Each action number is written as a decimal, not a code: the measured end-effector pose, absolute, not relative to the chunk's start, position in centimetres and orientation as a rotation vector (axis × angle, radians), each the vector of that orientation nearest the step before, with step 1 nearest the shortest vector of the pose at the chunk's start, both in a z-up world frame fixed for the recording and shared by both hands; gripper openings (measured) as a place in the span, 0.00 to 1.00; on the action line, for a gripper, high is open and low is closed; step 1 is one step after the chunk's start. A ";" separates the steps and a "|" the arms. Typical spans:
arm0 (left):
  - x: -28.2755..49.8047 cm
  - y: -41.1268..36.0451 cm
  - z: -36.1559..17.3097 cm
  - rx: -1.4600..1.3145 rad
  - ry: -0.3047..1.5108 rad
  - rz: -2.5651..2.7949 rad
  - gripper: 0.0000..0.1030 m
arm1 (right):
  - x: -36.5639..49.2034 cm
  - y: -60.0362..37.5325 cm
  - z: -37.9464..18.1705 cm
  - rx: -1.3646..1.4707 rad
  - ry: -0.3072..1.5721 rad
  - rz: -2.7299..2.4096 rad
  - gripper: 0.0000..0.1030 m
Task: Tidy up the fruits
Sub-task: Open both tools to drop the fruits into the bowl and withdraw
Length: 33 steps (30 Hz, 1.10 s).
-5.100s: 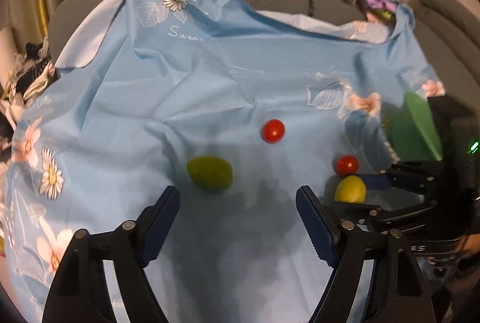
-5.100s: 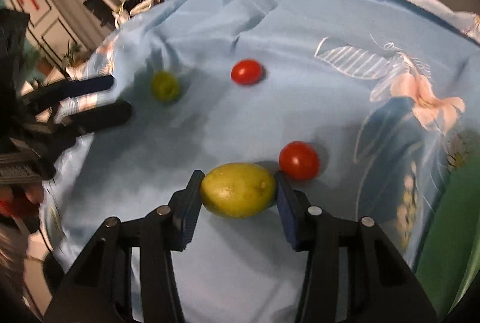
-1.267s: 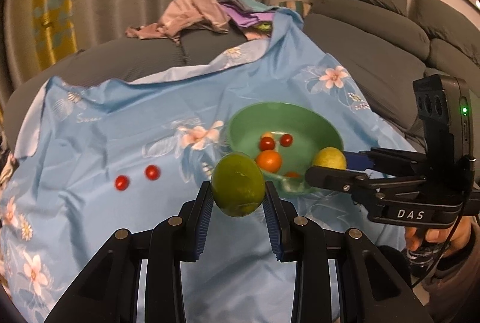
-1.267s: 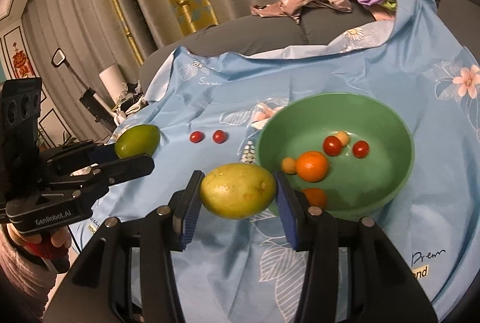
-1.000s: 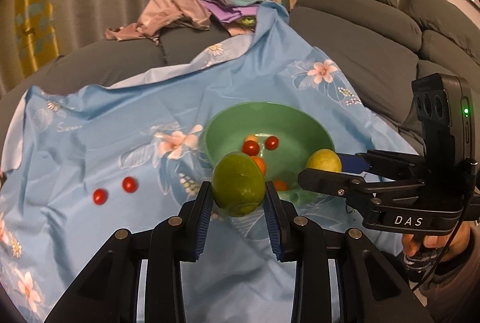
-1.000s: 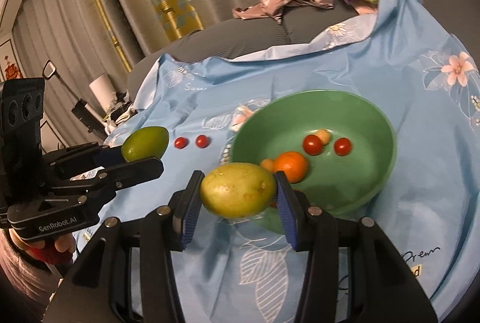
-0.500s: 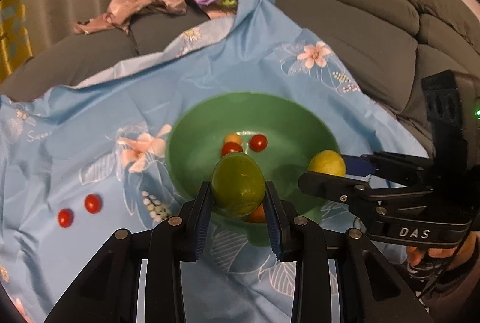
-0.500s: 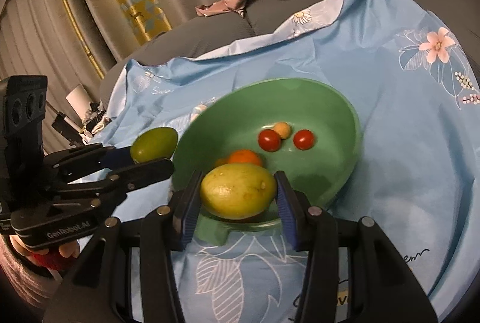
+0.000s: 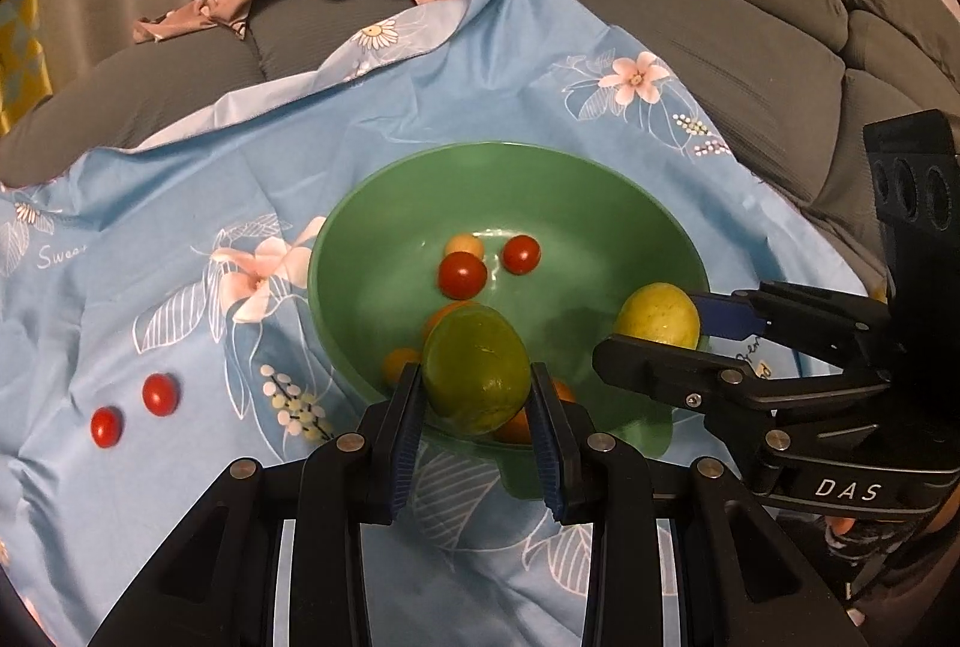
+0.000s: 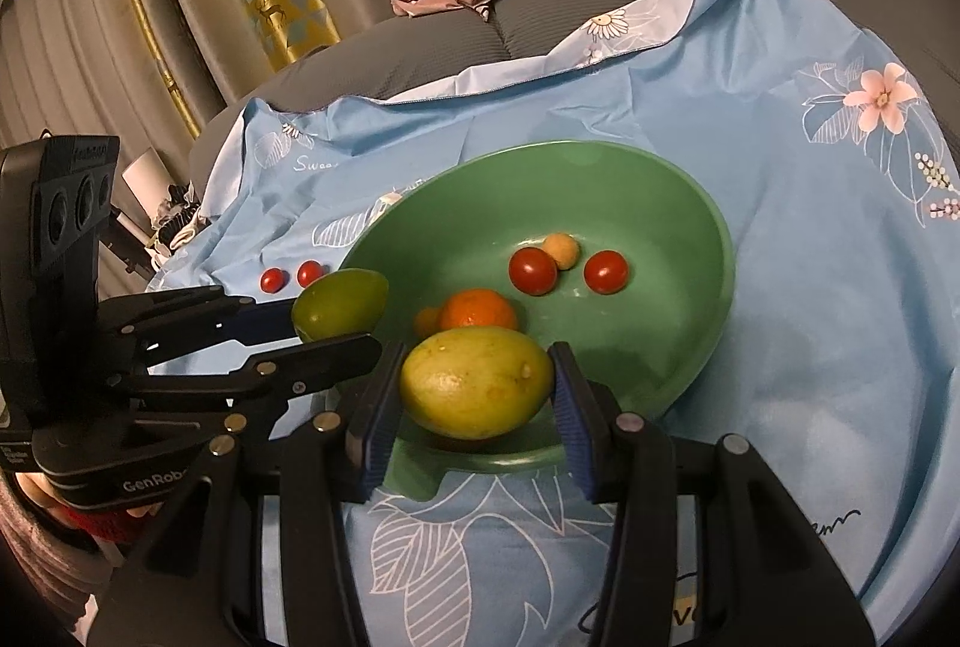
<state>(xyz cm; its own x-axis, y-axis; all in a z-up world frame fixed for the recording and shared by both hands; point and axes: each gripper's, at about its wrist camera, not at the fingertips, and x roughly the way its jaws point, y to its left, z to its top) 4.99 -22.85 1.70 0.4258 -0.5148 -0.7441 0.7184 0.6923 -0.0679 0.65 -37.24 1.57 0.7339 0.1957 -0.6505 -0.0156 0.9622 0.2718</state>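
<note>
On cloth (image 9: 150, 227): two tomatoes (image 9: 133, 410); bowl (image 9: 360, 251): two.

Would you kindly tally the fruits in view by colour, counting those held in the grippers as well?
Red cherry tomatoes: 4
Orange fruits: 4, one mostly hidden
Green fruit in left gripper: 1
Yellow fruit in right gripper: 1
Total: 10
</note>
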 end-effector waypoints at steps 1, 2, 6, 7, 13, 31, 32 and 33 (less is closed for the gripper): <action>5.0 -22.8 1.7 0.278 0.822 -0.782 0.33 | 0.7 -37.2 1.6 0.256 0.741 0.118 0.47; 5.0 -22.8 1.7 0.278 0.823 -0.782 0.33 | 0.7 -37.2 1.6 0.252 0.743 0.119 0.47; 4.9 -22.9 1.8 0.278 0.822 -0.778 0.33 | 0.7 -37.0 1.6 0.246 0.744 0.115 0.47; 4.9 -22.9 1.8 0.277 0.823 -0.773 0.33 | 0.6 -37.0 1.6 0.245 0.746 0.115 0.47; 4.7 -21.8 2.3 0.247 0.818 -0.739 0.56 | 0.2 -36.9 1.8 0.248 0.743 0.111 0.53; 0.1 -10.0 1.1 0.094 0.901 -0.488 0.64 | -3.1 -32.0 4.9 0.182 0.716 0.185 0.64; -0.3 -9.4 0.9 0.092 0.906 -0.469 0.64 | -3.3 -31.5 5.0 0.177 0.718 0.196 0.65; -0.6 -8.9 0.9 0.086 0.908 -0.461 0.64 | -3.4 -31.1 5.0 0.170 0.723 0.204 0.65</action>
